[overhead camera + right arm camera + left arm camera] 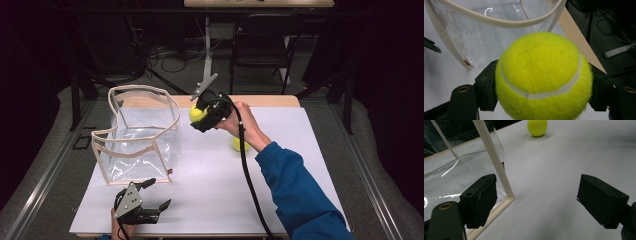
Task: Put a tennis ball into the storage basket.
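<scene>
- One white bench [210,200] carries everything, with its wooden edge showing at the far side.
- One clear plastic bag [140,135] with cream piping stands open on the bench, ahead of the left tool and to the left of the right tool; in the left gripper view its near corner post [496,165] rises just beside that tool's left jaw.
- Right tool [200,114], held up above the bench by a hand [240,122] in a blue sleeve [295,195], pinches a tennis ball [544,77] between its jaws, near the bag's right rim.
- Left tool [152,192] sits low at the near bench edge with jaws spread wide and nothing between them.
- A second tennis ball [537,127] lies on the bench well ahead of the left tool, under the right forearm in the high view.
</scene>
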{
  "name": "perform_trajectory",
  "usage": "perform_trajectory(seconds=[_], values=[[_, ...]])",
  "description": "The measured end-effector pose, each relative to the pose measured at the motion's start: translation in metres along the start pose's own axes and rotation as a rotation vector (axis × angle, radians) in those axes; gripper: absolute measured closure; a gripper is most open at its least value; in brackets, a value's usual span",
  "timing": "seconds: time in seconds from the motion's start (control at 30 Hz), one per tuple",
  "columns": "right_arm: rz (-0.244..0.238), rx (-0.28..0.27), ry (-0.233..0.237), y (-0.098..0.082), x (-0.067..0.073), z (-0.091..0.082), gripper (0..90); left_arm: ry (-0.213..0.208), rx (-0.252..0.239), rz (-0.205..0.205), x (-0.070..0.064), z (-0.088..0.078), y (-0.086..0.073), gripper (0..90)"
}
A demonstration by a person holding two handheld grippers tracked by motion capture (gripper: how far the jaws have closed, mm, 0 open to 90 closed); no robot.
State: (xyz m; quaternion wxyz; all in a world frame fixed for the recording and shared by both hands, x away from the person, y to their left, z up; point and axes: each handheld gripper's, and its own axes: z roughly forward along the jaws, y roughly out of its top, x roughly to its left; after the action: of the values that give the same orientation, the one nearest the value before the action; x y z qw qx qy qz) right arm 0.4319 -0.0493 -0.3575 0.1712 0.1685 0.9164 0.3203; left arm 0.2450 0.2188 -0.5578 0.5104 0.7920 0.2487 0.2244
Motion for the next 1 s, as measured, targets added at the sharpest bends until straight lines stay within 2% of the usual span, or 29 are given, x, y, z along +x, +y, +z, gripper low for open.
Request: perform_trajectory(seconds=[1.0], values=[[-0.005, -0.063, 0.021, 0.025, 0.001, -0.009, 26.1, 0.003, -0.004, 0.002, 0.0, -0.001, 0.0, 15.9]])
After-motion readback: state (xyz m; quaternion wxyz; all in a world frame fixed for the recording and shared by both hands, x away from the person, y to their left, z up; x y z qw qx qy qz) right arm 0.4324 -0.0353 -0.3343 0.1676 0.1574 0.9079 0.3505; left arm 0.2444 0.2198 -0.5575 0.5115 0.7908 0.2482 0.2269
